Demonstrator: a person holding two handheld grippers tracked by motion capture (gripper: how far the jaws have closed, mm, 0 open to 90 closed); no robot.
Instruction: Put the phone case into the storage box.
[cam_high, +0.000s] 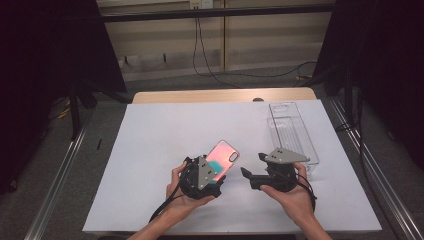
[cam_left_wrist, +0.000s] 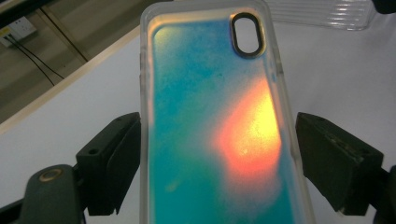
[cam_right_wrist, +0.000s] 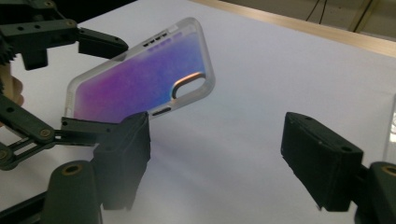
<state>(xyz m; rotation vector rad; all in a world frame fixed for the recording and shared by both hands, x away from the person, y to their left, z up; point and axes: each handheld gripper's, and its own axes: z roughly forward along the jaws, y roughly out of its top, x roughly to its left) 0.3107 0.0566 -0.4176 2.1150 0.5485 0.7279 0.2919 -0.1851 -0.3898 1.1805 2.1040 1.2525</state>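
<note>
A clear-rimmed phone case (cam_high: 222, 156) with a shifting pink, teal and orange back is held tilted above the white sheet. My left gripper (cam_high: 215, 167) is shut on its long sides. In the left gripper view the case (cam_left_wrist: 215, 130) stands between the two black jaws, its camera cut-out at the far end. My right gripper (cam_high: 247, 175) hovers just to the right of the case, a short gap away and pointing left at it. In the right gripper view that gripper (cam_right_wrist: 217, 158) is open with nothing between its jaws, and the case (cam_right_wrist: 140, 79) shows purple beyond them.
A white sheet (cam_high: 165, 140) covers the wooden table (cam_high: 220, 95). A long clear plastic tray (cam_high: 292, 132) lies at the right, just behind my right hand. Black curtains flank the table and cables run over the floor behind it.
</note>
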